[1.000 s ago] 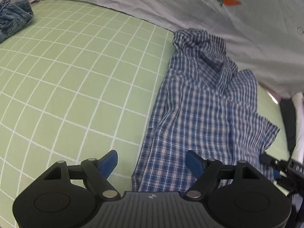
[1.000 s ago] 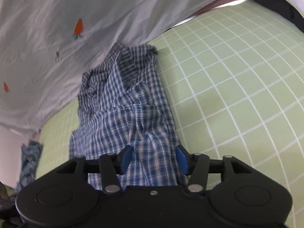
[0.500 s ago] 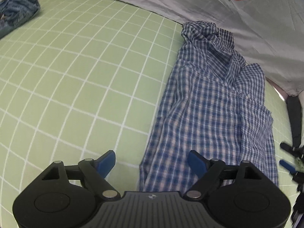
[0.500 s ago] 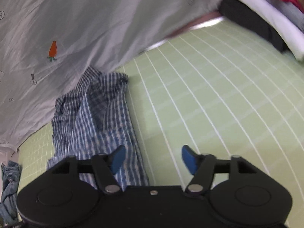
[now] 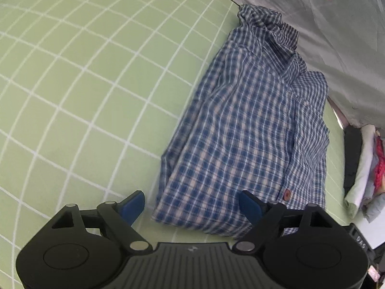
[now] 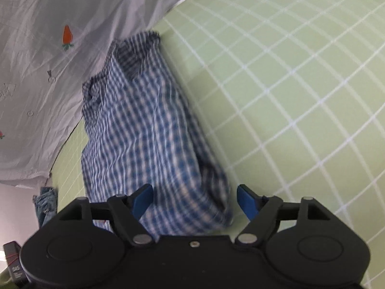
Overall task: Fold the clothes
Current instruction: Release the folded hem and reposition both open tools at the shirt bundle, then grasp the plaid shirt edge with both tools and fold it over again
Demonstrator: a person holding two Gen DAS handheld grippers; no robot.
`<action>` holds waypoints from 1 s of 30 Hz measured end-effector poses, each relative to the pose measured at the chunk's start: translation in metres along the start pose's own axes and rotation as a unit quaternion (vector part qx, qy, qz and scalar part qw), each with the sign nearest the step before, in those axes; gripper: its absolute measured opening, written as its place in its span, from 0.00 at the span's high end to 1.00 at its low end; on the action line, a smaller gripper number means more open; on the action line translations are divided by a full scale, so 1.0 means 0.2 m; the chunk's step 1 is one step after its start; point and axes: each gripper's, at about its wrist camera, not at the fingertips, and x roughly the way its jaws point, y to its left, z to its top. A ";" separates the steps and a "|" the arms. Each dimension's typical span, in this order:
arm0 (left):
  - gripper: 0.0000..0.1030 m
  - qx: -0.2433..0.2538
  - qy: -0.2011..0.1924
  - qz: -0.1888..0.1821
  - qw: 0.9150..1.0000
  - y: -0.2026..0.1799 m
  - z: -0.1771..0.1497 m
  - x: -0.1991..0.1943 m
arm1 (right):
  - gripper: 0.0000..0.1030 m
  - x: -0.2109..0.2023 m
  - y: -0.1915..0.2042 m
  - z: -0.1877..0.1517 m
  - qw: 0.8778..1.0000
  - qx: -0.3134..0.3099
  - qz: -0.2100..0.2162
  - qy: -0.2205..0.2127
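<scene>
Between the blue pads of our right claw point(image 6: 195, 202) lies the near end of the checked shirt point(image 6: 149, 130). Its jaws have just been opening and now stand spread, with the cloth under the gap and neither pad pressing on it. The picture is blurred here, so we cannot tell whether the left pad brushes the fabric.

Our left claw point(image 5: 191, 203) is spread wide too. It hangs over the shirt's point(image 5: 243, 125) near left corner, one pad above the bare sheet and the other above the checks beside a brown button point(image 5: 286, 194). Nothing is pinched.

The shirt lies folded into a long narrow strip on the green sheet point(image 5: 79, 84) with white grid lines, its collar at the far end. That end touches a pale grey cover point(image 5: 341, 36) printed with small carrots, which runs along the far edge of the sheet. To the left of the shirt, in the left view, the sheet is open grid; the right view shows the same on the shirt's right.

We see no box, basket or drawer. Near the right edge of the sheet, in the left view, folded clothes point(image 5: 361, 166) sit in a stack: something dark, something white and something red. In the right view a bit of blue denim point(image 6: 45, 204) lies by the sheet's far left edge, well apart from the shirt.
</scene>
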 end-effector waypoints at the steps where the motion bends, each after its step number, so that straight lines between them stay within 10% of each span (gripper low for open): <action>1: 0.19 -0.002 0.001 -0.005 1.000 0.00 0.00 0.00 | 0.22 0.01 0.01 -0.01 1.000 -0.003 0.000 0.005; 5: 0.34 -0.014 0.002 -0.024 1.000 0.02 -0.01 0.00 | 0.26 0.03 -0.02 -0.02 0.999 0.018 0.021 0.016; 9: 0.89 -0.013 -0.005 -0.021 1.000 0.02 -0.03 -0.01 | 0.65 0.03 -0.06 -0.04 0.997 0.041 0.054 0.022; 12: 0.91 -0.015 -0.025 -0.037 0.999 0.04 -0.07 -0.08 | 0.83 -0.01 -0.04 -0.06 0.997 0.018 0.072 0.010; 30: 0.93 -0.071 -0.055 -0.065 0.994 0.18 -0.69 -0.39 | 0.86 -0.37 -0.23 -0.42 0.995 -0.003 0.095 0.030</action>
